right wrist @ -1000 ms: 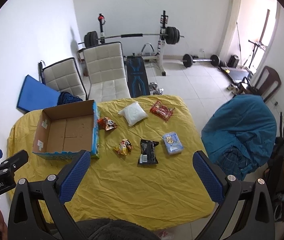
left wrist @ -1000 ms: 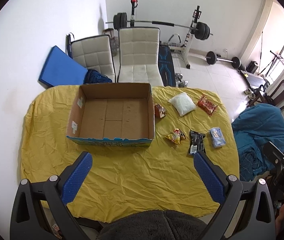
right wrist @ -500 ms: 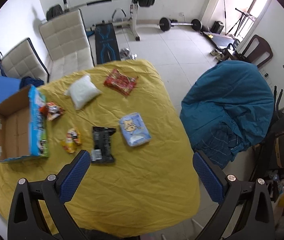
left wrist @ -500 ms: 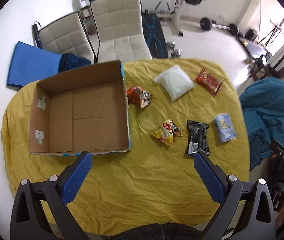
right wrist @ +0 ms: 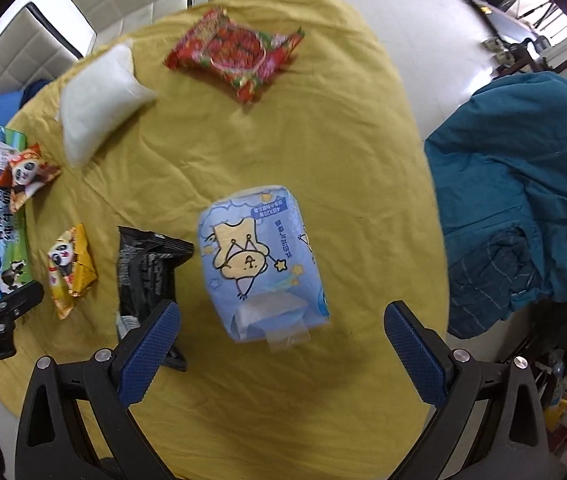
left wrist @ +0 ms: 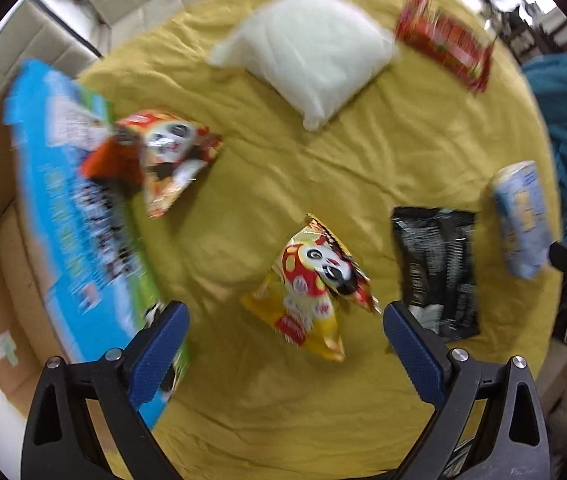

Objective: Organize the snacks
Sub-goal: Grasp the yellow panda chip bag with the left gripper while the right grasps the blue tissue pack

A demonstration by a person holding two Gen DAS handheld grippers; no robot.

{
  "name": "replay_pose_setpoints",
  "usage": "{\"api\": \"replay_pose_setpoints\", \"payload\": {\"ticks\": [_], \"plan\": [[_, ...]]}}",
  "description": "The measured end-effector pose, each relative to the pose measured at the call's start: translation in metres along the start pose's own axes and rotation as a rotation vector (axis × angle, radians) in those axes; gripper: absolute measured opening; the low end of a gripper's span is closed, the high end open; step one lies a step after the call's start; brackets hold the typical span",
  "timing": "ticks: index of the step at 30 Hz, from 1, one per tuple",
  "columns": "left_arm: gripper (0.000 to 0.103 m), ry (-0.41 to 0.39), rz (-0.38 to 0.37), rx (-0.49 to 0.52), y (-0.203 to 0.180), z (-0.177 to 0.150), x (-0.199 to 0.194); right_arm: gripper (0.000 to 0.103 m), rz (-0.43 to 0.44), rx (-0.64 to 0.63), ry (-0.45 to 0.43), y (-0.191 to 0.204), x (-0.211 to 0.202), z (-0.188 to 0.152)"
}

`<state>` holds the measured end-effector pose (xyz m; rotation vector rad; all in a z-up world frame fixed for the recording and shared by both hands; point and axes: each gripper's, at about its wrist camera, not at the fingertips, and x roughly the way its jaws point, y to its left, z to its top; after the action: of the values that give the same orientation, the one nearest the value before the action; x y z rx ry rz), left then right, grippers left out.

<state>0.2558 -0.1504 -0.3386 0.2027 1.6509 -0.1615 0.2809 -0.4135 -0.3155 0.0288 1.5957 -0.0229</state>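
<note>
yellow panda snack [left wrist: 311,280] | left jaws spread above it | cardboard box [left wrist: 79,224] left | right jaws spread over blue pack [right wrist: 261,262]

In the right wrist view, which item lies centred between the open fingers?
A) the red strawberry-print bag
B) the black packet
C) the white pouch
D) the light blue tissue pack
D: the light blue tissue pack lies on the yellow cloth just ahead of the open right gripper, untouched.

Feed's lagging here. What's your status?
Both jaws open, empty. Left gripper over yellow panda packet; right gripper over blue pack. Nothing blocking.
</note>
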Motion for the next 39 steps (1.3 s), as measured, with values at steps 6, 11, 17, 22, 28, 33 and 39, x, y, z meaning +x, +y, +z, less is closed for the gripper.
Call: {"api": "replay_pose_setpoints", "payload": {"ticks": [6, 11, 17, 22, 28, 33, 39], "plan": [[0.093, 0.067, -0.052, 0.037, 0.000, 0.018, 0.039, 0.103, 0.033, -0.034, 0.091, -0.002, 0.041, 0.008], [0.082, 0.092, -0.109, 0.029, -0.001, 0.030, 0.048, 0.101, 0.056, -0.039, 0.129, 0.000, 0.061, 0.011], [0.056, 0.141, -0.152, 0.047, -0.021, 0.036, 0.078, 0.093, 0.079, -0.046, 0.158, 0.006, 0.076, 0.019], [0.043, 0.118, -0.165, 0.013, -0.025, 0.033, 0.084, 0.075, 0.063, -0.056, 0.185, 0.013, 0.093, 0.023], [0.038, 0.072, -0.164, -0.026, -0.022, 0.018, 0.069, 0.053, 0.013, -0.045, 0.177, 0.017, 0.105, 0.019], [0.037, 0.015, -0.166, -0.054, -0.024, -0.003, 0.036, 0.045, 0.029, -0.006, 0.152, 0.005, 0.095, 0.013], [0.037, -0.069, -0.159, -0.066, -0.022, -0.025, 0.011, 0.043, 0.061, 0.025, 0.109, 0.003, 0.077, -0.002]]}}
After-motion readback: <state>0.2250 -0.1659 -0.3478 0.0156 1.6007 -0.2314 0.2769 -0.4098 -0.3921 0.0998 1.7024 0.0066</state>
